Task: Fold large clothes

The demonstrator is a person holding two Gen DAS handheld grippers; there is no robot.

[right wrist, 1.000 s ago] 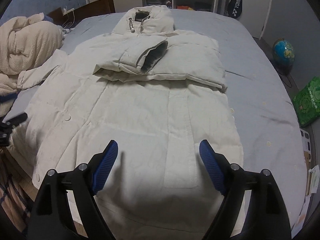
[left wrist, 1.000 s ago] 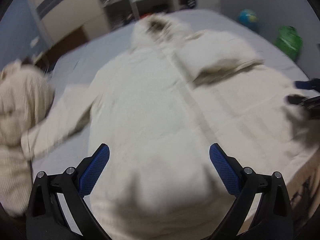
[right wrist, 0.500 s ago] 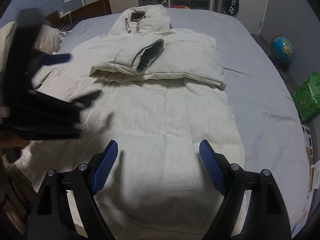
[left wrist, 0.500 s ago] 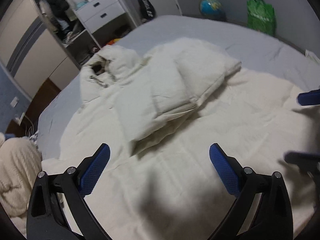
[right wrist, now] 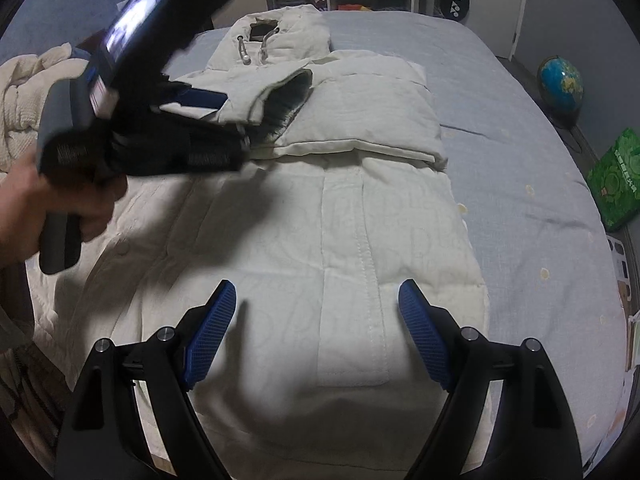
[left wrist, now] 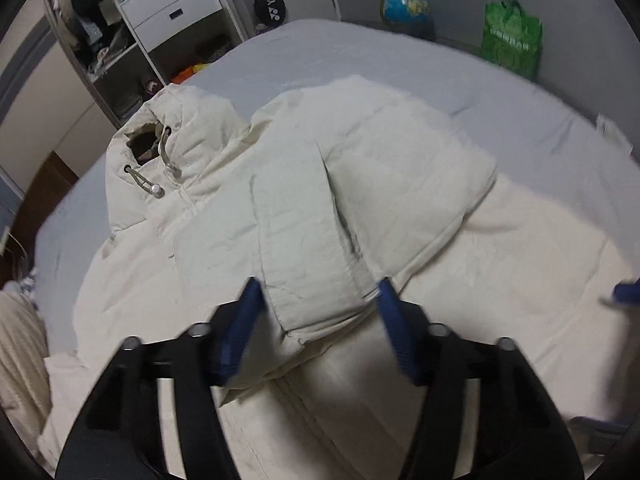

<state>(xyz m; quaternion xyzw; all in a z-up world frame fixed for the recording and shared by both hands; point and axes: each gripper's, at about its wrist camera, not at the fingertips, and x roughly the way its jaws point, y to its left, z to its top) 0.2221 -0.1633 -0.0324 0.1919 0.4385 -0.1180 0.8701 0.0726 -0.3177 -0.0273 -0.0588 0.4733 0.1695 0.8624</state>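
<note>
A grey-sheeted bed (right wrist: 520,128) carries the cream hooded coat (right wrist: 320,220) spread flat. The coat's folded sleeve (left wrist: 312,248) lies across its chest, its cuff between the closing jaws of the left gripper (left wrist: 318,312). The right gripper (right wrist: 316,312) hovers over the coat's hem, jaws wide and empty.

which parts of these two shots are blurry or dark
Left wrist view: the left gripper is motion-smeared as its jaws close around the jacket cuff, while the globe stays fairly sharp. Right wrist view: the right gripper is crisp, the hand at left is blurred, and a dark shadow lies on the jacket's hem. Both views bend toward black corners.
</note>
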